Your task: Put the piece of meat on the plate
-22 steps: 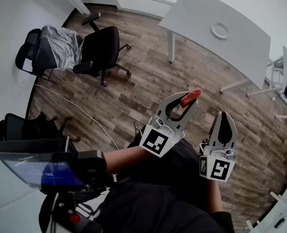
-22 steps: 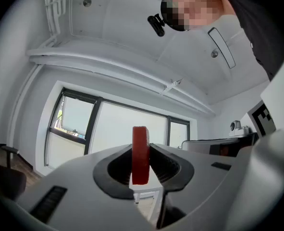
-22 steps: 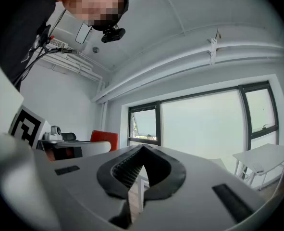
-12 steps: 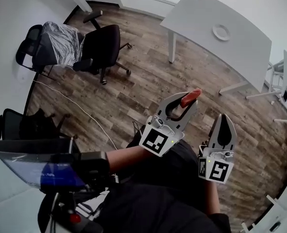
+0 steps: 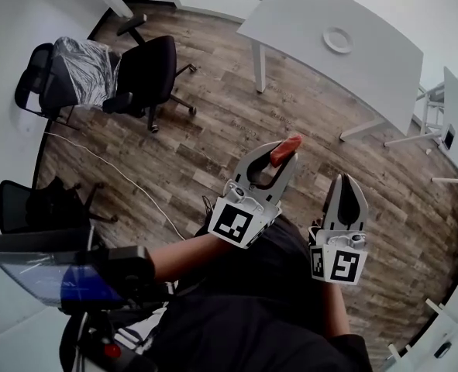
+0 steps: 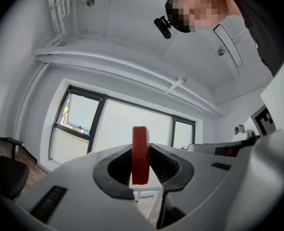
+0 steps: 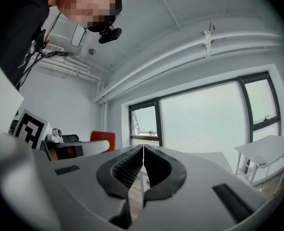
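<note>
Between the jaws of the left gripper [image 5: 282, 156], held level over the wood floor [image 5: 213, 130], the red piece of meat [image 6: 141, 154] stands on edge, clamped flat sides to both pads, its end poking past the jaw tips. Just beside it on the right, the right gripper [image 5: 345, 180] holds nothing, its jaws pressed together. Well ahead of both pairs of jaws, the white plate [image 5: 338, 39] sits on the white tabletop [image 5: 383, 68], far from the meat.
</note>
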